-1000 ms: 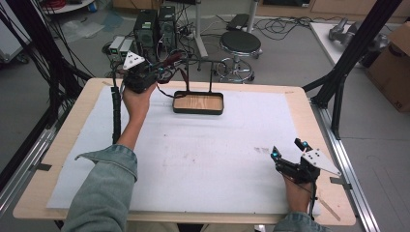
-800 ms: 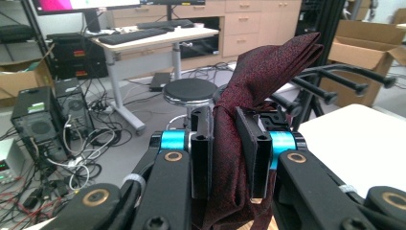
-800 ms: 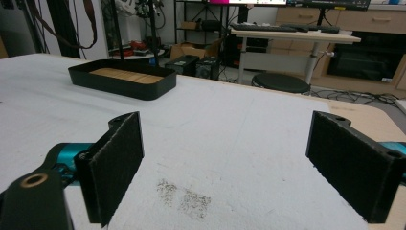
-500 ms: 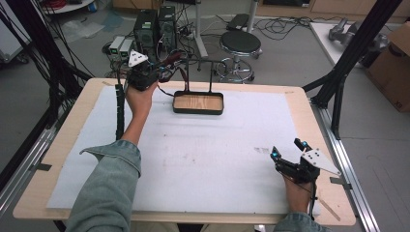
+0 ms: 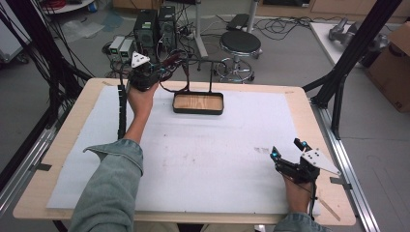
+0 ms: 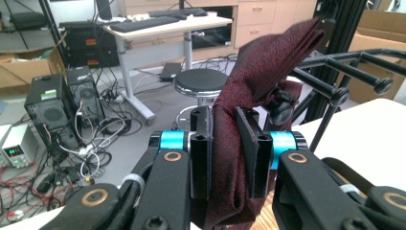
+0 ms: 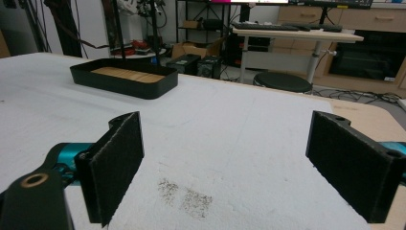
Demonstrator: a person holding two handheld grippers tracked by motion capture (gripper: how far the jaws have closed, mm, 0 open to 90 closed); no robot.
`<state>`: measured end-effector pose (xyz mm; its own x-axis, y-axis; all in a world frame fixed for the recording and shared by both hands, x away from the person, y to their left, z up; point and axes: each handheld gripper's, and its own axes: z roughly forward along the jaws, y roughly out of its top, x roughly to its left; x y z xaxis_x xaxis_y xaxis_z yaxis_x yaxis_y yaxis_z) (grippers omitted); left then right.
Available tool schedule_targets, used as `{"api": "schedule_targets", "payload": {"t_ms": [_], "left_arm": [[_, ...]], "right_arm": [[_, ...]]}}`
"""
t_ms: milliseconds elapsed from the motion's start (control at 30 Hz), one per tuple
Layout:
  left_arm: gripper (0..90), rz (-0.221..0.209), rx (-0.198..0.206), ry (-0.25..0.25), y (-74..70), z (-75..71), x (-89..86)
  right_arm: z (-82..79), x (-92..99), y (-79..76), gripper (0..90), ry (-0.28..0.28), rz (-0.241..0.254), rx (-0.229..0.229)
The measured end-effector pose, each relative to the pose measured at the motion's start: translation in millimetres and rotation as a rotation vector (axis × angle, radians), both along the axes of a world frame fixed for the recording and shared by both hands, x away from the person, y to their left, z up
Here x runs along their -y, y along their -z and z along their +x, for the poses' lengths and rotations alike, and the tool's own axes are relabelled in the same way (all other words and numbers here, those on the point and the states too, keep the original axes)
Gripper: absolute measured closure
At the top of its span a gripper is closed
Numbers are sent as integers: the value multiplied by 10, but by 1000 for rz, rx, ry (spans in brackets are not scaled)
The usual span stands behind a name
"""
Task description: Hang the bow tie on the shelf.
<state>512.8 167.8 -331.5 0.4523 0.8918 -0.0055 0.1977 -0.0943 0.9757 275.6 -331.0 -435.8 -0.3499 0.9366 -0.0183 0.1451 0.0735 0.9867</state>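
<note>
Maroon tie (image 6: 249, 120) was clamped in left tongs (image 6: 225, 148) at upper left, near the rack (image 5: 203, 72) — soft, limp, slippery cloth, best gripped at a fold. Right tongs (image 7: 230, 167) sat apart, empty, lower right of counter (image 5: 300, 96).

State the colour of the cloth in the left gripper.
Dark maroon cloth, clearest in the left gripper view.

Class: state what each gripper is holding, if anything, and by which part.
The left gripper pinches a dark red cloth partway along its length, its upper part draped toward the black rack. The right gripper is open, holding nothing.
</note>
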Motion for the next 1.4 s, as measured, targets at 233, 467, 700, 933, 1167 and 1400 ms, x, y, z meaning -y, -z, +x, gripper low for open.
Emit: {"api": "schedule_targets", "payload": {"t_ms": [233,467,700,933,1167,1400], "left_arm": [[757,18,-9,2,53,16,13],[741,34,-16,-1,107,12,-4],[720,49,-36,-7,193,17,-22],[680,49,-27,7,199,16,-35],[624,39,-16,16,127,-48,-131],[570,1,7,28,1,-211,-353]], "right_arm": [[0,-1,0,118,0,3,0],[0,-1,0,118,0,3,0],[1,-1,0,118,0,3,-1],[0,0,0,118,0,3,-1],[0,0,0,118,1,3,0],[-1,0,-1,118,2,2,0]]}}
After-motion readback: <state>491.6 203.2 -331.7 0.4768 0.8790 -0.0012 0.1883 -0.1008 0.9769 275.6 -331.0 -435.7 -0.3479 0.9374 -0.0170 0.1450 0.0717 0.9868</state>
